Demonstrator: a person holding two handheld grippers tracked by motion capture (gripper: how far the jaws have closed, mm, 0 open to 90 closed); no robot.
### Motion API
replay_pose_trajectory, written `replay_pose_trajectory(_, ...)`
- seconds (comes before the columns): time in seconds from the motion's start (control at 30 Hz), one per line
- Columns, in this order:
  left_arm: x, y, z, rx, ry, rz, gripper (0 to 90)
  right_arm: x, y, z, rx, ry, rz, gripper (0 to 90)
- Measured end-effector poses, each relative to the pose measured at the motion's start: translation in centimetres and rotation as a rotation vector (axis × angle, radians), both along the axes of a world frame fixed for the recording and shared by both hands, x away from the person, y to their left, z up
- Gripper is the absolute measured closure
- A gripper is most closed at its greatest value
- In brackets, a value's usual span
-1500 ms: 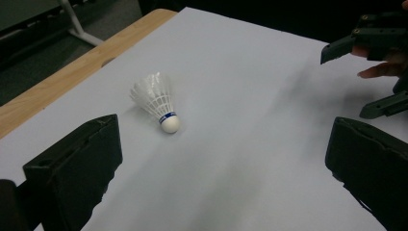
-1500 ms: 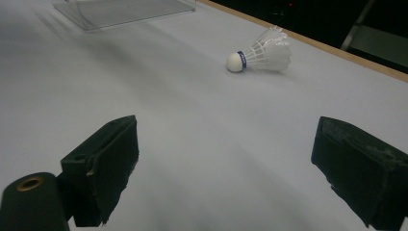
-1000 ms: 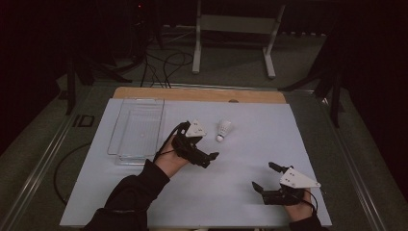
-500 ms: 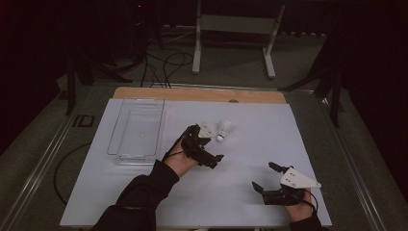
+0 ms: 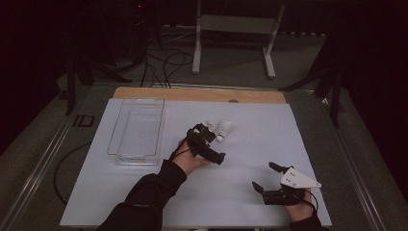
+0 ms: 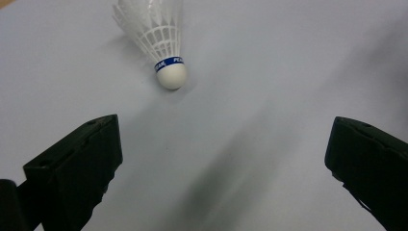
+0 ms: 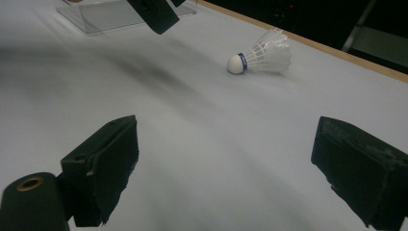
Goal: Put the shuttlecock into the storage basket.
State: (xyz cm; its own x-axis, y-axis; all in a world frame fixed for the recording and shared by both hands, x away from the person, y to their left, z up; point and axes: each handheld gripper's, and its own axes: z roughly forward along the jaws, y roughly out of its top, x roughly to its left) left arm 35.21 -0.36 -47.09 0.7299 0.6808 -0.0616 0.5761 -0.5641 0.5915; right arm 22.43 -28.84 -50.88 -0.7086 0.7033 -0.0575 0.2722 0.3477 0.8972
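Since a second ago, your left hand-held gripper [image 5: 211, 144] has slid forward and to the right across the white counter [image 5: 144, 192], closing in on the shuttlecock [image 5: 223, 130]. At the far left sits a clear plastic tray [image 5: 137, 130], well apart from your hands. Your left hand-held gripper's jaws are spread wide and hold nothing; the shuttlecock lies on its side just beyond them, cork toward you. Your right hand-held gripper [image 5: 263, 177] rests near the counter's near edge, jaws wide apart and empty too.
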Motion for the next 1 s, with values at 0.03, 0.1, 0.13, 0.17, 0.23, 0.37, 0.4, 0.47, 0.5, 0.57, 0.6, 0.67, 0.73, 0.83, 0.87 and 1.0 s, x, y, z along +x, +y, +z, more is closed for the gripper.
replay_pose_trajectory(0.03,0.1,-0.1,-0.1,0.003,0.012,0.008,0.1,0.0,0.0,0.0,-0.001,-0.001,0.000,9.2)
replay_pose_trajectory(0.1,0.2,-0.2,-0.1,0.007,0.027,0.008,0.1,0.0,0.0,0.0,-0.001,0.000,-0.002,9.2)
replay_pose_trajectory(0.13,0.2,-0.6,-0.2,0.025,0.038,-0.003,0.1,0.0,0.0,0.0,-0.001,-0.001,-0.001,9.2)
replay_pose_trajectory(0.17,0.2,-0.6,-0.2,0.025,0.038,-0.003,0.1,0.0,0.0,0.0,-0.001,-0.001,-0.001,9.2)
replay_pose_trajectory(0.23,0.3,-0.9,-0.3,0.033,0.048,-0.003,0.1,0.0,0.1,0.0,-0.002,-0.003,0.000,9.1)
replay_pose_trajectory(0.37,0.6,-1.1,-0.3,0.031,0.059,0.020,0.1,0.0,0.1,-0.1,-0.002,-0.002,-0.002,9.2)
replay_pose_trajectory(0.4,1.0,-1.5,-0.3,0.033,0.076,0.065,0.1,0.0,0.1,0.0,-0.002,-0.002,-0.001,9.2)
replay_pose_trajectory(0.47,1.1,-1.7,-0.4,0.030,0.091,0.076,0.1,0.0,0.0,0.0,-0.003,0.000,-0.002,9.2)
replay_pose_trajectory(0.5,1.2,-1.8,-0.5,0.032,0.094,0.085,0.1,0.0,0.0,0.0,-0.005,-0.003,-0.001,9.2)
replay_pose_trajectory(0.57,1.4,-2.0,-0.7,0.030,0.114,0.095,0.1,0.0,-0.1,0.0,-0.002,-0.001,-0.003,9.2)
replay_pose_trajectory(0.6,1.5,-2.2,-0.8,0.033,0.120,0.101,0.1,0.0,-0.1,0.0,0.000,0.001,-0.004,9.2)
replay_pose_trajectory(0.67,1.6,-2.3,-0.9,0.037,0.137,0.105,0.1,0.0,-0.1,0.0,-0.004,-0.001,-0.001,9.2)
replay_pose_trajectory(0.73,1.7,-2.3,-1.0,0.033,0.146,0.111,0.1,0.0,-0.1,0.0,-0.004,-0.001,-0.001,9.2)
replay_pose_trajectory(0.83,2.0,-2.6,-0.9,0.033,0.162,0.132,0.1,0.0,0.0,0.0,-0.001,0.003,-0.002,9.2)
replay_pose_trajectory(0.87,2.1,-2.6,-0.9,0.029,0.166,0.133,0.1,0.0,0.0,0.0,-0.001,0.004,-0.003,9.2)
replay_pose_trajectory(1.0,2.5,-3.0,-1.0,0.037,0.182,0.142,0.2,0.0,-0.1,0.0,0.000,0.005,-0.004,9.2)
